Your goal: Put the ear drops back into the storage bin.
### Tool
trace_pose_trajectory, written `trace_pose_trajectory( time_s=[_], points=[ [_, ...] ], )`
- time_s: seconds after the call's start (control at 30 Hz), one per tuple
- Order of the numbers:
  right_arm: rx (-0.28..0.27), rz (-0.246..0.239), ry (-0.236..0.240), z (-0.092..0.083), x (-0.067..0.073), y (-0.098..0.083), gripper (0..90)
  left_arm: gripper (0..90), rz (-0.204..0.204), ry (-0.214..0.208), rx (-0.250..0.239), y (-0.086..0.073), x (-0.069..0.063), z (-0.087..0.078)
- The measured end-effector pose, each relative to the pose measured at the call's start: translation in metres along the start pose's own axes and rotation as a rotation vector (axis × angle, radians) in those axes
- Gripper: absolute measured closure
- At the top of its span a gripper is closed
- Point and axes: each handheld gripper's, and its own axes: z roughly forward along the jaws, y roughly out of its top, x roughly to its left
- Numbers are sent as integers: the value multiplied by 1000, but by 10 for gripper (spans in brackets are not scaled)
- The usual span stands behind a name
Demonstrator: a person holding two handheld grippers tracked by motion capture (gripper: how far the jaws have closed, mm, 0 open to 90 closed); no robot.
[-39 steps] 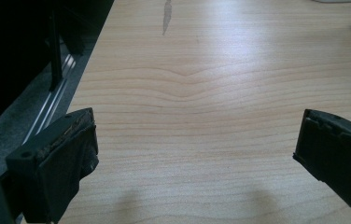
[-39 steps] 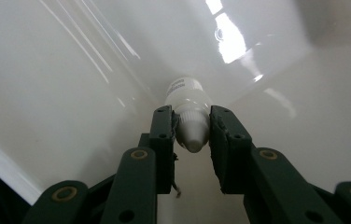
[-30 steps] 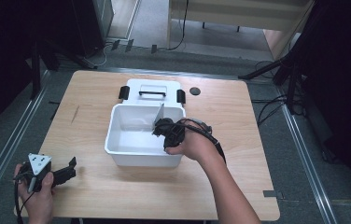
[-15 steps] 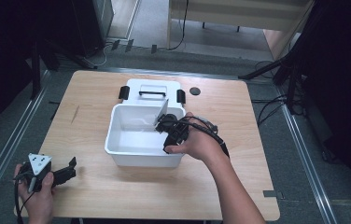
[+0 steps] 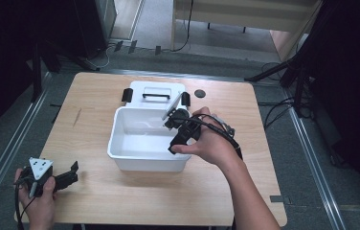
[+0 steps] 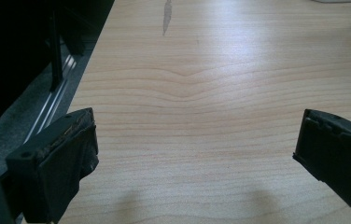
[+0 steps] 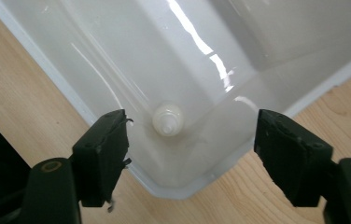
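Note:
A white plastic bin stands mid-table. In one of its corners lies a small white rounded piece. My right gripper hangs over the bin's right side, pointing down into it. In the right gripper view its jaws have just been opening and stand wide apart above the white piece, with nothing between the pads. My left gripper rests at the table's near left corner. It is open over bare wood, holding nothing.
The bin's white lid, with a black handle and black clips, lies flat just behind the bin. A small black disc sits to the lid's right. A dark streak marks the wood ahead of the left gripper.
The right hand has risen out of the bin and drawn slightly right, and its jaws have spread apart. The left hand has stayed put.

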Motion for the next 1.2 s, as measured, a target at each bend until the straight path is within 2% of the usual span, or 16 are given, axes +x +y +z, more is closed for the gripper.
trace_pose_trajectory(
  time_s=[0.23,0.4,0.43,0.57,0.8,0.93,1.2],
  points=[
    [-46,45,-38,-12,-10,-15,188,0,1,0,1,0,0,0],
    [-61,82,-40,-14,-18,-26,178,0,1,0,-1,0,-1,0],
    [-84,110,-38,-16,-25,-34,179,0,3,-1,1,0,-1,0],
    [-112,149,-23,-17,-33,-48,182,0,4,1,0,0,-1,0],
    [-126,177,-35,-15,-39,-70,176,0,6,4,1,0,-1,0],
    [-149,223,-42,-16,-46,-90,186,0,12,5,1,0,-1,0],
    [-183,263,-57,-13,-56,-115,187,0,9,6,0,0,-2,0]
  ],
)
